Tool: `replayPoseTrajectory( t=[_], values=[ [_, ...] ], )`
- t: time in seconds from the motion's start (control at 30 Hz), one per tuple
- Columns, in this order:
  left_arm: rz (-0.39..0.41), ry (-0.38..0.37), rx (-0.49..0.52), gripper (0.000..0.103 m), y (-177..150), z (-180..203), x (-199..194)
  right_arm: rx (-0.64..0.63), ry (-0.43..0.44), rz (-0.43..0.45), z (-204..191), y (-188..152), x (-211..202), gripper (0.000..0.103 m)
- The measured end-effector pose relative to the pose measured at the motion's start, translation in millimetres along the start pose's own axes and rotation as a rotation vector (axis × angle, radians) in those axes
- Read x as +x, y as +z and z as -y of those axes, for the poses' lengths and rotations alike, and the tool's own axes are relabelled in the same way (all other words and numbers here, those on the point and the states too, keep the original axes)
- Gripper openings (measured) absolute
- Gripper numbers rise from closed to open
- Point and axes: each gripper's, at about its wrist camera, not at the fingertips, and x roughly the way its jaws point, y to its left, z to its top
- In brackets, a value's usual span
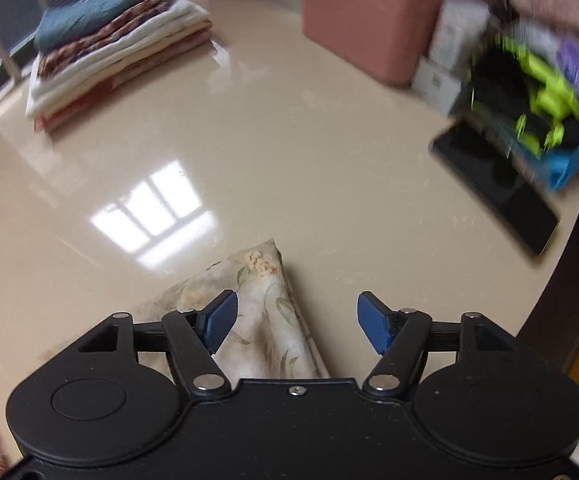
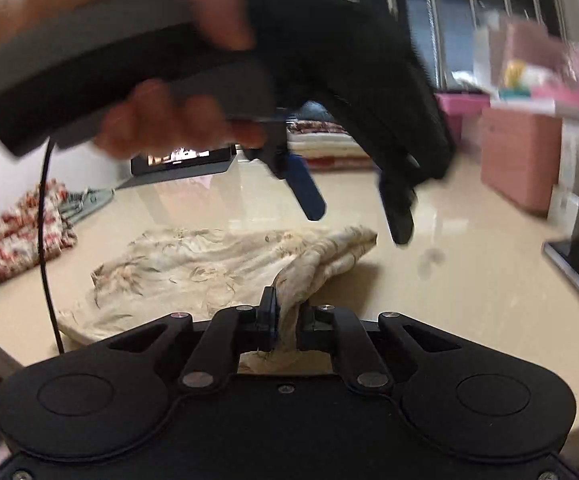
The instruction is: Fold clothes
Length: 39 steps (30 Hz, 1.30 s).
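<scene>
Pinched between my right gripper [image 2: 287, 328] fingers, close under that camera, is a bunched edge of the floral cloth [image 2: 193, 268]; the jaws are clamped tight on it and the fabric rises from the table [image 2: 469, 280] into the grip in a twisted ridge. Most of the cloth lies spread and wrinkled on the glossy beige top, reaching toward my left. My left gripper [image 1: 297, 320] hangs just above a folded corner of the same cloth [image 1: 265, 304], its blue pads [image 1: 221, 318] spread wide with nothing between them. From the right wrist view I see that left gripper [image 2: 357, 208] held aloft in a hand [image 2: 169, 128], blurred, over the far edge of the fabric. I judge this cloth thin, light and limp: it will sag and crease wherever it is unsupported, and it may slide easily on so slick a surface. A firm pinch at a corner or hem, with both layers caught, seems the best hold for my free gripper. A stack of folded clothes [image 1: 121, 48] sits at the far side, well apart. A dark tablet [image 1: 497, 184] lies near the table's right rim.
</scene>
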Motion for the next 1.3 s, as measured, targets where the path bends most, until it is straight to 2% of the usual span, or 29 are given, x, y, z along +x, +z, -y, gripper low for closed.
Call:
replayPoseTrajectory(
  t=[0.07, 0.13, 0.2, 0.23, 0.27, 0.3, 0.37, 0.5, 0.63, 0.77, 0.93, 1.13, 1.2, 1.3],
  values=[
    [-0.055, 0.084, 0.062, 0.065, 2.3, 13.2, 10.2, -0.049, -0.020, 0.007, -6.9, 3.4, -0.4, 0.008],
    [-0.108, 0.164, 0.121, 0.056, 3.0, 24.8, 21.2, -0.096, -0.039, 0.017, -13.3, 5.3, -1.5, 0.008],
    [-0.153, 0.229, 0.186, 0.026, 0.2, 31.9, 31.0, -0.140, -0.057, 0.027, -19.2, 6.5, -3.0, 0.008],
    [-0.161, 0.253, 0.214, 0.022, -2.1, 33.4, 33.9, -0.156, -0.062, 0.030, -21.5, 7.2, -3.8, 0.008],
    [-0.164, 0.255, 0.225, 0.015, -3.9, 32.8, 34.6, -0.169, -0.067, 0.031, -23.3, 8.0, -4.4, 0.008],
    [-0.159, 0.243, 0.222, 0.012, -5.0, 30.8, 33.2, -0.180, -0.071, 0.030, -24.6, 8.4, -4.6, 0.008],
    [-0.124, 0.198, 0.193, 0.010, -5.0, 23.8, 26.1, -0.194, -0.078, 0.028, -25.5, 8.9, -5.0, 0.008],
    [-0.017, 0.081, 0.058, 0.009, -2.3, -3.2, 6.6, -0.225, -0.119, 0.026, -24.5, 11.1, -4.5, 0.008],
    [0.126, -0.106, -0.157, 0.009, -11.1, -49.2, -16.0, -0.289, -0.180, 0.012, -19.6, 19.4, -3.4, 0.008],
    [0.253, -0.333, -0.374, 0.009, -36.5, -104.3, -30.0, -0.385, -0.218, 0.012, -25.4, 34.3, -4.3, 0.008],
    [0.453, -0.552, -0.617, 0.009, -92.0, -168.7, -31.5, -0.591, -0.216, 0.015, -65.7, 45.5, 2.5, 0.008],
    [0.596, -0.676, -0.784, 0.009, -152.7, -218.4, -7.7, -0.783, -0.155, -0.041, -114.9, 25.8, 29.0, 0.008],
    [0.620, -0.680, -0.838, 0.009, -168.8, -226.4, 2.5, -0.815, -0.139, -0.065, -122.4, 19.8, 39.0, 0.008],
    [0.610, -0.708, -0.909, 0.010, -188.2, -235.9, 21.5, -0.846, -0.116, -0.103, -127.0, 13.0, 51.0, 0.008]
  ],
)
